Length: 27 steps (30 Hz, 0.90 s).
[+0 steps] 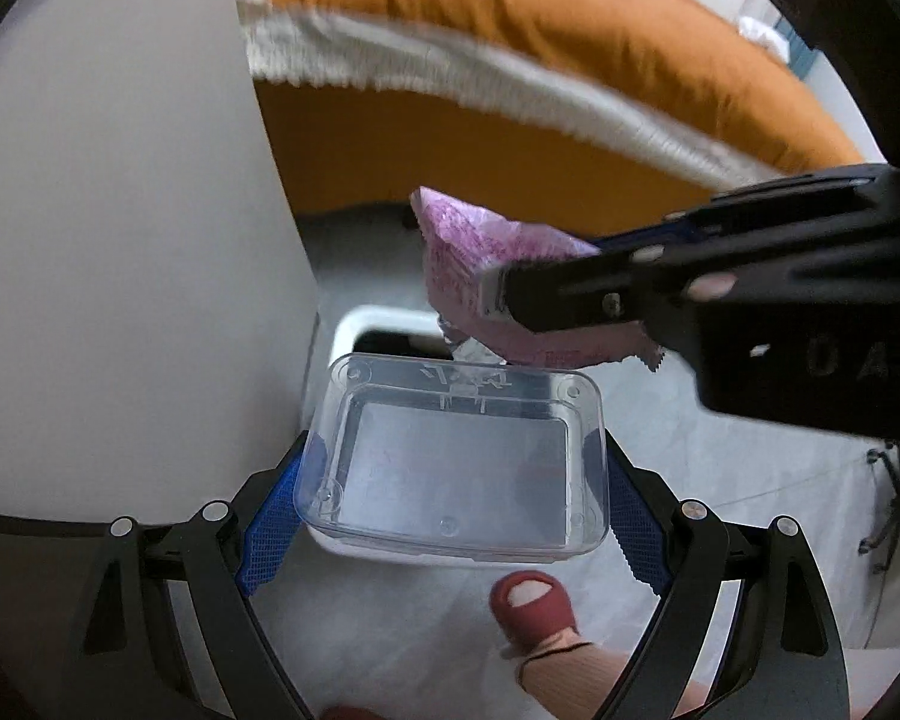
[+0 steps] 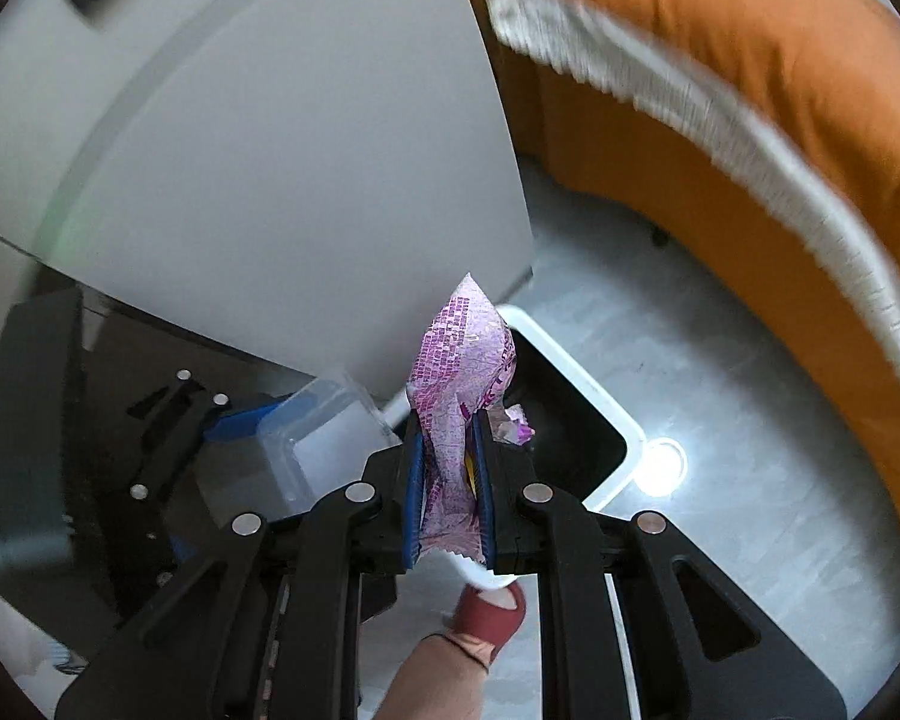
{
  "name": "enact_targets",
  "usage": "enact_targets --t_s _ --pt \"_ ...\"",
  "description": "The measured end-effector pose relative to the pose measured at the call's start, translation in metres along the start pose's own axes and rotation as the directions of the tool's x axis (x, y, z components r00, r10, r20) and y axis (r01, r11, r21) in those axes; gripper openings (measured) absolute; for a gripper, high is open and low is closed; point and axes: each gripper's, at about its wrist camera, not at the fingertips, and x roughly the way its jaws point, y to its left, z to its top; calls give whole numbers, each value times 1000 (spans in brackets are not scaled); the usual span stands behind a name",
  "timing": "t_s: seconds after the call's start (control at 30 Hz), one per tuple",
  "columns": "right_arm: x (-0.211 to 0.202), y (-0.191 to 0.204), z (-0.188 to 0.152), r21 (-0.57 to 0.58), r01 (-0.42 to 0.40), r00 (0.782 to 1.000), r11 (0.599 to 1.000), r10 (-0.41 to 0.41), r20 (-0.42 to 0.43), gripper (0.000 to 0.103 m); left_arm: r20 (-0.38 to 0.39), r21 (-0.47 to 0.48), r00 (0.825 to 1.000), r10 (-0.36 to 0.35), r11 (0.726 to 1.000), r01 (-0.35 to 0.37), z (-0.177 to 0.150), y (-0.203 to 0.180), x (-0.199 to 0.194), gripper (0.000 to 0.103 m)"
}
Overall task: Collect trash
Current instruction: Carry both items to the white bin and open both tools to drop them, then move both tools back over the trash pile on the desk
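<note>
Your left gripper (image 1: 450, 480) clamps a clear plastic container (image 1: 456, 456) across its width and your right gripper (image 2: 450, 480) pinches a crumpled purple wrapper (image 2: 459, 384), both held just above the open white trash bin (image 2: 606, 408) on the pale floor (image 2: 720, 396).

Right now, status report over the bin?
Left gripper holds clear tub. Right gripper pinches pink wrapper. Both over open bin. Nothing blocking.
</note>
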Motion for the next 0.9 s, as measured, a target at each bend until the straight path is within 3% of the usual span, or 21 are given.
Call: enact_targets --t_s 0.03,0.07,0.1,0.13,0.3,0.57,0.77,0.9 --pt "13 -6 -3 3 -1 1000 1000 1 -10 31 -7 -5 1000 0 1000 0 -3 2 14 87" --pt "25 -12 -5 6 -8 1000 1000 8 -25 46 -12 -10 1000 -4 1000 4 -5 5 22 88" --pt "39 -18 -8 9 -12 999 1000 12 -40 83 -26 -17 1000 -5 1000 4 -6 11 38 92" --pt "47 -23 -8 9 -12 999 1000 12 -36 94 -34 -19 999 -5 1000 4 -9 12 47 99" --pt "67 -35 -12 21 15 998 1000 -13 -67 98 -55 20 996 72 997 -71 -17 14 70 99" --pt "34 -34 2 25 20 998 999 -19 -56 98 -45 32 997 68 997 -67 -10 16 51 99" --pt "-16 -17 23 13 49 999 999 -49 -2 98 6 9 997 72 997 -72 7 15 -7 99" --pt "-89 16 39 -8 61 994 998 -60 87 98 83 19 990 113 993 -115 14 6 -90 99"
